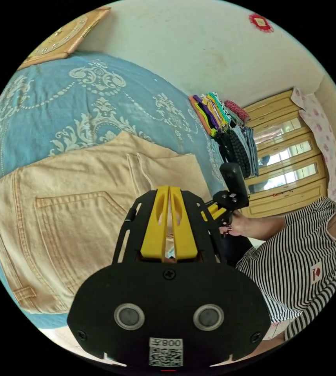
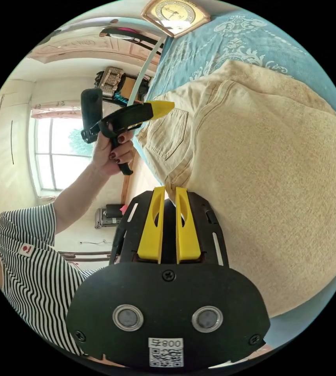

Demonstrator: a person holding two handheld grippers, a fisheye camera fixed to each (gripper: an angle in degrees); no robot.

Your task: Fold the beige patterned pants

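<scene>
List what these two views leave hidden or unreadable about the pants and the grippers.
- Left gripper view: the left gripper and its black body cover part of the beige pants; whether cloth sits between the nearly closed fingers is unclear.
- Right gripper view: the pants' far side is cut off by the image edge; the right gripper hides the hem.
- Legs' layout underneath: hidden by the fold.

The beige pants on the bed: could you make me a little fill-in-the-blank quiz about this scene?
1. The beige pants lie on a ___ bedspread with a pale ornamental print.
2. The person's shirt has black and white ___.
3. The left gripper has jaws coloured ___.
4. Above the bedspread, a gold-framed ___ hangs on the wall.

Missing words: blue; stripes; yellow; clock
</scene>
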